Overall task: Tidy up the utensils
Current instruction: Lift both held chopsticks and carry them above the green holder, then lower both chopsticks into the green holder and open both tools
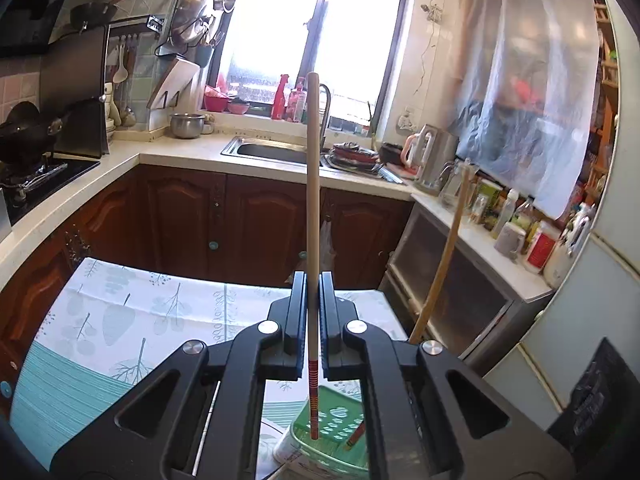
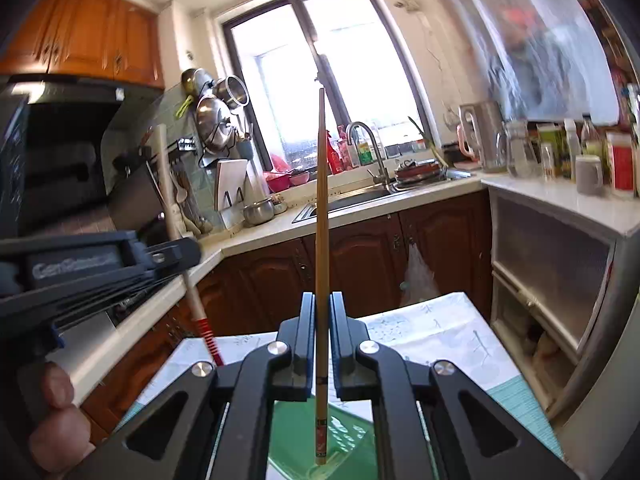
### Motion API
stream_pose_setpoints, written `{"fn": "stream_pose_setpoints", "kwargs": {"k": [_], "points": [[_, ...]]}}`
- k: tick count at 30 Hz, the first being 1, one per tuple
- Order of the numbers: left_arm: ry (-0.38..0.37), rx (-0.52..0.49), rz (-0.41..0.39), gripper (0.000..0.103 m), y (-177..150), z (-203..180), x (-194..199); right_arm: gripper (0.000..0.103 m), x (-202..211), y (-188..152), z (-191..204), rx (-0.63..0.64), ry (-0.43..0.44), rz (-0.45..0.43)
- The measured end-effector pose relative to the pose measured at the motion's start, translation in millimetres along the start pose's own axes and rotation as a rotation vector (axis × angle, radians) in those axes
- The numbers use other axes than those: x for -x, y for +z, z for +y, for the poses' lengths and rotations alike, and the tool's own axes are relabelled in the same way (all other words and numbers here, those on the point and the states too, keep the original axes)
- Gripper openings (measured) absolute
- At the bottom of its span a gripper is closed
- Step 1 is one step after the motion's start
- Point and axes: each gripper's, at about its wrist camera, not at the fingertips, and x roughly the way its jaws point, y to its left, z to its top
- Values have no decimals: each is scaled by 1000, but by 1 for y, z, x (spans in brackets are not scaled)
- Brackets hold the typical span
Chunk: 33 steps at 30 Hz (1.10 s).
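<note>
Mid-carry: left gripper (image 1: 313, 292) clamps a pale red-banded chopstick (image 1: 313, 200), right gripper (image 2: 323, 312) a slim bamboo chopstick (image 2: 321, 208). Next, lower both into the green perforated basket (image 1: 340, 424) below.

Right tool (image 2: 322, 320) clamps brown chopstick (image 2: 320, 216) upright above green basket (image 2: 344, 436); left tool (image 2: 176, 254) grips pale red-striped chopstick (image 2: 176, 220).

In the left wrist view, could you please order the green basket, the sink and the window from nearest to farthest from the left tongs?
1. Green basket, directly beneath the left tongs.
2. Sink, across the floor, in the counter.
3. Window, behind the sink.
</note>
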Motion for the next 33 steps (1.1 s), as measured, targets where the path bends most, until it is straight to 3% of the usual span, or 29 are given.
{"fn": "stream_pose_setpoints", "kwargs": {"k": [7, 12, 14, 16, 18, 29, 33], "points": [[-9, -43, 123, 3, -49, 3, -29, 7, -7, -21, 9, 159, 38, 83], [-35, -72, 247, 8, -80, 8, -33, 7, -9, -35, 14, 271, 58, 223], [-32, -81, 282, 19, -90, 9, -28, 14, -11, -40, 16, 287, 60, 284], [-26, -78, 289, 53, -95, 13, -19, 39, -10, -42, 16, 288, 62, 326], [-15, -58, 264, 69, -97, 20, -7, 48, -1, -40, 18, 300, 44, 308], [12, -32, 234, 71, -106, 38, 58, 50, 31, -35, 28, 291, 30, 274], [12, 0, 256, 71, -106, 48, 80, 50, 50, -32, 31, 277, 25, 265]]}}
